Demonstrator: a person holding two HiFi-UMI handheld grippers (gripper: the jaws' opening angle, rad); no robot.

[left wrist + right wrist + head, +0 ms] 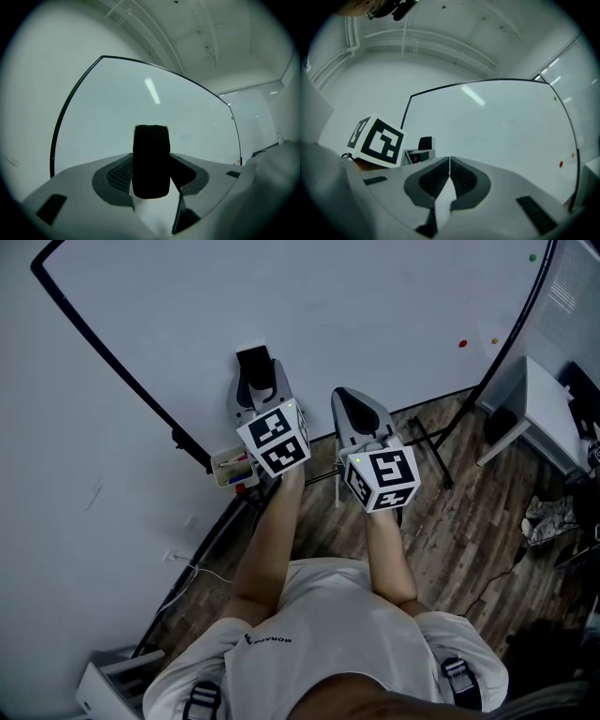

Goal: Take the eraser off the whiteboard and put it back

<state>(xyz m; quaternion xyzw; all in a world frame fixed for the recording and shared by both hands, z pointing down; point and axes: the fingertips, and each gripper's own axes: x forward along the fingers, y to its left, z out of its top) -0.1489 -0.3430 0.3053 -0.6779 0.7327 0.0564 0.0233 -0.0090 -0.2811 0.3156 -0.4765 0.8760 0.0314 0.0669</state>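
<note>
1. At the centre of the head view, your left gripper (pixel 259 381) is clenched on the black, block-shaped felt eraser (pixel 251 360), which points up the frame at the large whiteboard (pixel 375 306) with its thin black frame.
2. In the left gripper view, the eraser (pixel 151 154) stands upright between the two ribbed dark pads (pixel 118 174). It fills the gap between them, with the pale board behind it.
3. No view lets you tell whether the eraser is touching the board or sitting just off it.
4. Just right of centre in the head view, your right gripper (pixel 345 401) is clenched with nothing in it. In the right gripper view its jaws meet along a thin line.
5. The two grippers lie side by side, near each other but apart. Each carries its white cube with black square markers, the left one (pixel 275 439) and the right one (pixel 382 477).
6. At the left of the right gripper view, the eraser (pixel 425 142) shows beyond the left cube, low against the board.
7. Below the left gripper in the head view, a small tray holding markers (pixel 230 468) sits at the board's lower edge.
8. At the upper right of the head view, a small red dot (pixel 462 343) sits on the board.
</note>
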